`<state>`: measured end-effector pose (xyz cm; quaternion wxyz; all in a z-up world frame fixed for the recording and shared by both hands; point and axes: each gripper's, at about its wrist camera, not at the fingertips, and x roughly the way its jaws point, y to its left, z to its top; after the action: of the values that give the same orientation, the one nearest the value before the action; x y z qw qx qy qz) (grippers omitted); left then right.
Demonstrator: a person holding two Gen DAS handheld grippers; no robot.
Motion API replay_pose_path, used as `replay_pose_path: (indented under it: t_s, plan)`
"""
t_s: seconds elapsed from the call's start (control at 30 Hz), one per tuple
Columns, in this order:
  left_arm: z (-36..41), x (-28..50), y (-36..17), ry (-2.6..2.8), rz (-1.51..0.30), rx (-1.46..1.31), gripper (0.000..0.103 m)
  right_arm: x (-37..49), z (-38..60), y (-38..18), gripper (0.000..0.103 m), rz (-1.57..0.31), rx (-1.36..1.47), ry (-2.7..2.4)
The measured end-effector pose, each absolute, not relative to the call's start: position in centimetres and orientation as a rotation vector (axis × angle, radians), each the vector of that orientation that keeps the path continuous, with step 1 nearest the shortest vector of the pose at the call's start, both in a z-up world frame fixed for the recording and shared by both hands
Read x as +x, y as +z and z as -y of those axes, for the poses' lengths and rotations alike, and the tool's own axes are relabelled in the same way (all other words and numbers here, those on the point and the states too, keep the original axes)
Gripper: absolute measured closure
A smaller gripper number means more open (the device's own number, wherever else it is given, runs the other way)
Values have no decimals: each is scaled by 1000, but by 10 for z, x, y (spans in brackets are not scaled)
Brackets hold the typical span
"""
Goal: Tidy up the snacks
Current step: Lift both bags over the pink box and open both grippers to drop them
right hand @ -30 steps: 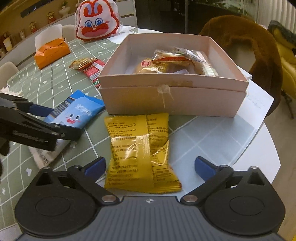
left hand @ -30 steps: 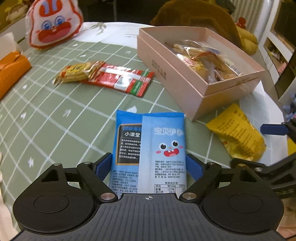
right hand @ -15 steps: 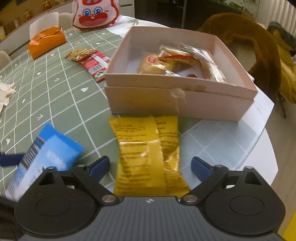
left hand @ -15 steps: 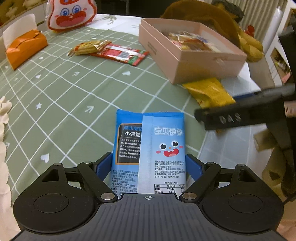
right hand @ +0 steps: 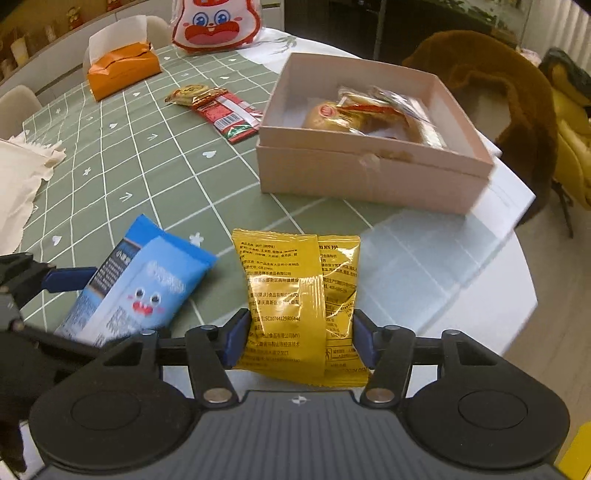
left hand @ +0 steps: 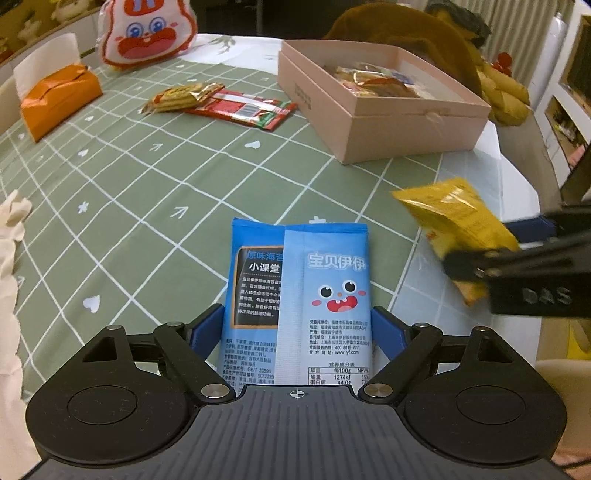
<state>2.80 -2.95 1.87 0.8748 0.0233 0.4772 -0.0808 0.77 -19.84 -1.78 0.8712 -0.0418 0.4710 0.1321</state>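
My left gripper (left hand: 297,325) is shut on a blue snack packet (left hand: 303,280) with a cartoon face and holds it above the green checked tablecloth. The jaws of my right gripper (right hand: 301,332) are closing, and their blue pads press both sides of a yellow snack packet (right hand: 295,288), which hangs clear of the table. In the left wrist view that yellow packet (left hand: 454,218) shows at the right, off the surface. An open pink box (right hand: 369,177) with several wrapped snacks inside stands ahead of both grippers.
A red packet (left hand: 240,109) and a gold-wrapped snack (left hand: 184,98) lie left of the box. An orange tissue box (left hand: 59,96) and a rabbit-shaped bag (left hand: 147,33) sit at the far left. White cloth (right hand: 18,177) lies at the left, and the table's rounded edge (right hand: 517,295) runs at the right.
The right gripper's jaws have closed onto the yellow packet and raised it off the table. The left gripper, still holding the blue packet, has drawn back from the pink box.
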Motion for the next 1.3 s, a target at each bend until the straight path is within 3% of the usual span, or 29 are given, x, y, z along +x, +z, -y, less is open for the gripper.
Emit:
replay_pose_path:
  t_s: [0.17,0.43,0.6,0.73,0.9,1.0,1.1,1.3]
  plan:
    - [29,29,35,-219,-970,-47,21,-4,215,4,45,-942,-43,274]
    - [16,67,190,-281,-617,-116,21,18,250,132,45,-651,-2,255]
    - [17,114,242,-315,-532,-206,20,65,277,190,45,-569,76,257]
    - [29,149,224,-318,-588,-222,19,105,280,197,45,-559,27,213]
    - [61,197,162,-331,-740,-266,18,151,287,169,45,-645,14,227]
    - [84,220,122,-381,-765,-302,11,173,294,152,45,-676,2,232]
    - [112,247,80,-313,-869,-154,14,203,300,132,45,-734,13,228]
    - [83,261,82,-242,-790,-386,14,231,316,108,45,-781,35,244]
